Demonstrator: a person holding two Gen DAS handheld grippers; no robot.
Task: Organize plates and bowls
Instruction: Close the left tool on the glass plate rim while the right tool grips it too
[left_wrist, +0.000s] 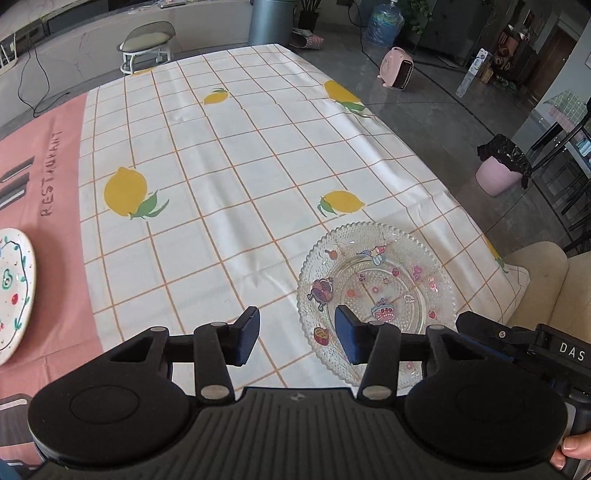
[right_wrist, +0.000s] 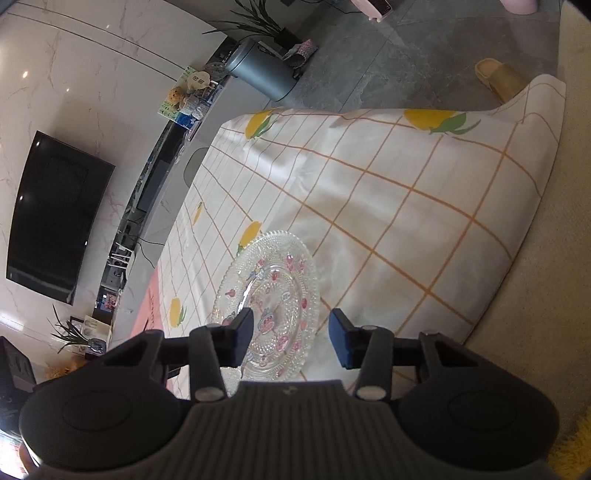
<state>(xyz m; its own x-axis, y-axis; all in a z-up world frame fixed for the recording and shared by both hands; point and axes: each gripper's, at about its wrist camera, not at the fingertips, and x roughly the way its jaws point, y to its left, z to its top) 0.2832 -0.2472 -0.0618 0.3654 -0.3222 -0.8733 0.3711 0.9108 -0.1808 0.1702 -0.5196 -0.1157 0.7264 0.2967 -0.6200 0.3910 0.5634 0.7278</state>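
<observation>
We judge the beaded glass plate (left_wrist: 376, 291) near the surface's (left_wrist: 229, 158) right edge rigid, slippery, fragile; grip its rim. Both tools, left (left_wrist: 295, 338) and right (right_wrist: 291, 339), stand released, grasping nothing.

Daylight was soft and even; the wall (right_wrist: 74, 74) showed glare spots; fisheye distortion curved the edges; focus was sharp.

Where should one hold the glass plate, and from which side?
Grip the glass plate by its raised beaded rim on the near edge, one finger above and one below. It lies flat on the tablecloth, so only the rim probably offers a hold.
</observation>
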